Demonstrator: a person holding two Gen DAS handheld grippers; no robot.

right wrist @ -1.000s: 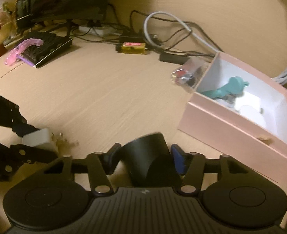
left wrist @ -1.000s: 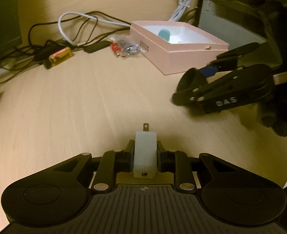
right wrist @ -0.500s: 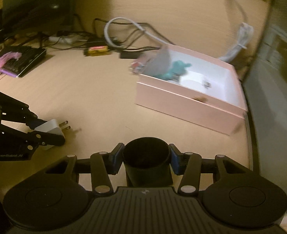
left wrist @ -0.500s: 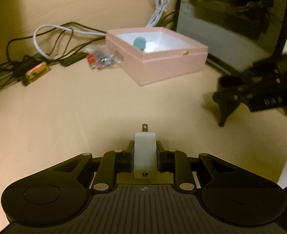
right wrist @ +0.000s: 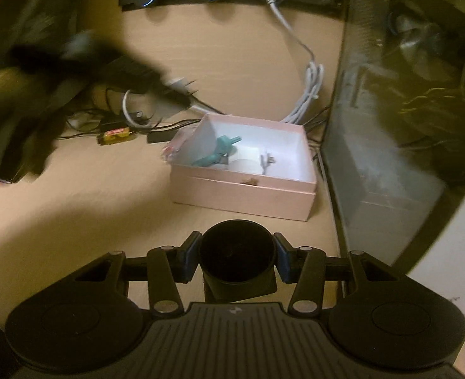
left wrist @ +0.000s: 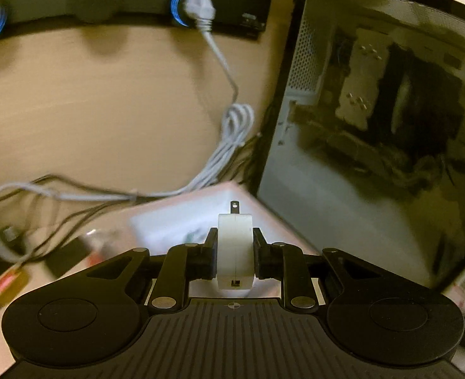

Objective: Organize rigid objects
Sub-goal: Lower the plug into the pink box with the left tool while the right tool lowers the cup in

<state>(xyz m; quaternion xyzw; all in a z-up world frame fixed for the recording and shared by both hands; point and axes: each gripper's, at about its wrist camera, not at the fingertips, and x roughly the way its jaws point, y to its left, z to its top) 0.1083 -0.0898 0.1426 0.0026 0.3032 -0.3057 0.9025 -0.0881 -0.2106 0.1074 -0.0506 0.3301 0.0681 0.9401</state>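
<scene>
Overhead, left hand-held gripper [left wrist: 235,254] pinches white charger [left wrist: 235,246] (prongs forward) above pink box [right wrist: 248,170]; right hand-held gripper [right wrist: 236,260] clamps black cup [right wrist: 237,263].

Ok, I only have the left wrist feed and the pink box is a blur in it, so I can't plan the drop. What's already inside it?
Observer: The right wrist view shows the pink box open, with a teal object at its left side.
Operator: Any free floor?
Observer: Yes. Past a white round item and a small grey piece, the right end looks bare.
Operator: Is the other gripper in my way?
Observer: The right gripper is on the near side of the box, shut on a black cup.
</scene>
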